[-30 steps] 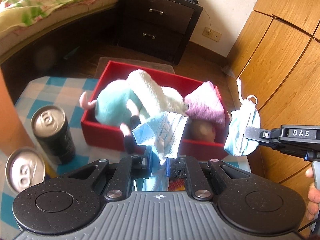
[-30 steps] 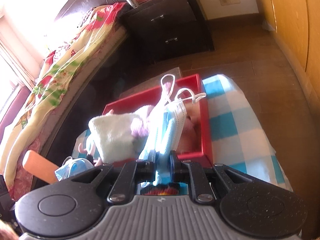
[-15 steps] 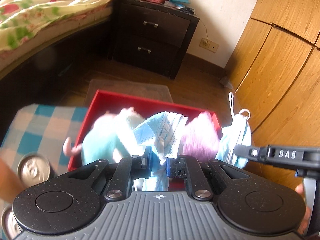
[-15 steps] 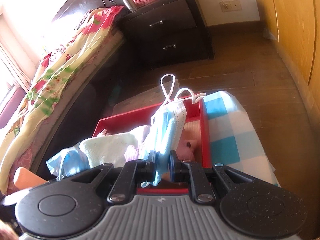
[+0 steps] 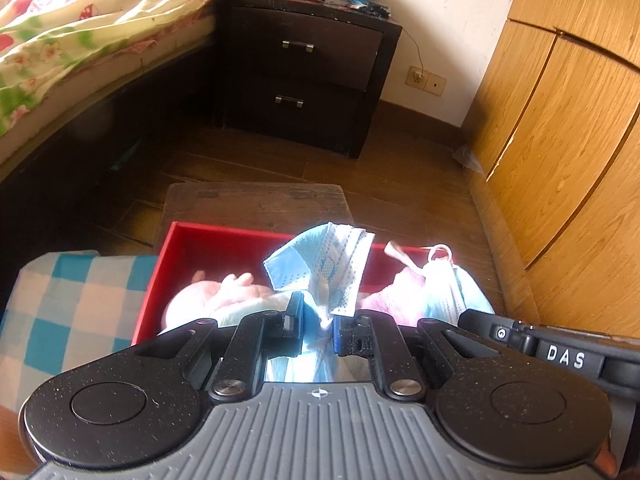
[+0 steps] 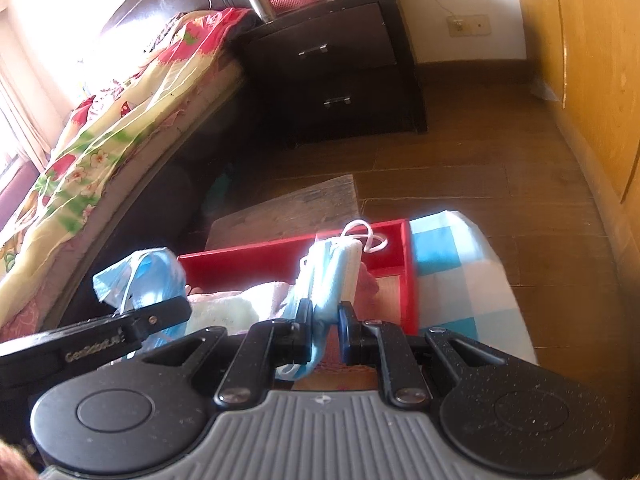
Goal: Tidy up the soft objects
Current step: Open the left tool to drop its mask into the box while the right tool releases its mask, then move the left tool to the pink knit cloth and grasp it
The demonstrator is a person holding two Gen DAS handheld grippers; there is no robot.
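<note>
**A:** What is being carried, and where is it?

**B:** Two pale blue face masks. The left gripper [image 5: 316,322] has its fingers [image 5: 294,312] closed narrow on a crumpled mask [image 5: 320,268], which stands up above the fingertips. The right gripper [image 6: 324,324] has its fingers [image 6: 304,316] pinched on a folded mask [image 6: 332,276] with white ear loops sticking up. Both masks hang over a red box [image 5: 224,236].

**A:** What is in the box?

**B:** Soft things already: a pink plush toy [image 5: 224,292], a pale towel [image 6: 224,306] and a purple cloth [image 5: 392,300]. The box sits on a bench covered in a blue and white checked cloth [image 5: 68,300].

**A:** How should this step go?

**B:** Likely the masks go into the box. Each one should be well past the near wall and low over the pile before the fingers part, so that the light fabric cannot drift onto the cloth. The ear loops could catch on a fingertip, so a short lift straight up after letting go would help.

**A:** How are the hands held?

**B:** Both grippers tilt down towards the box, side by side and close. Each shows in the other's view, the right one at the left view's right edge.

**A:** And around them?

**B:** A wooden floor, a dark nightstand [image 5: 304,72], a bed with a flowered quilt [image 6: 100,140], and a wooden wardrobe [image 5: 560,120] on the right.
</note>
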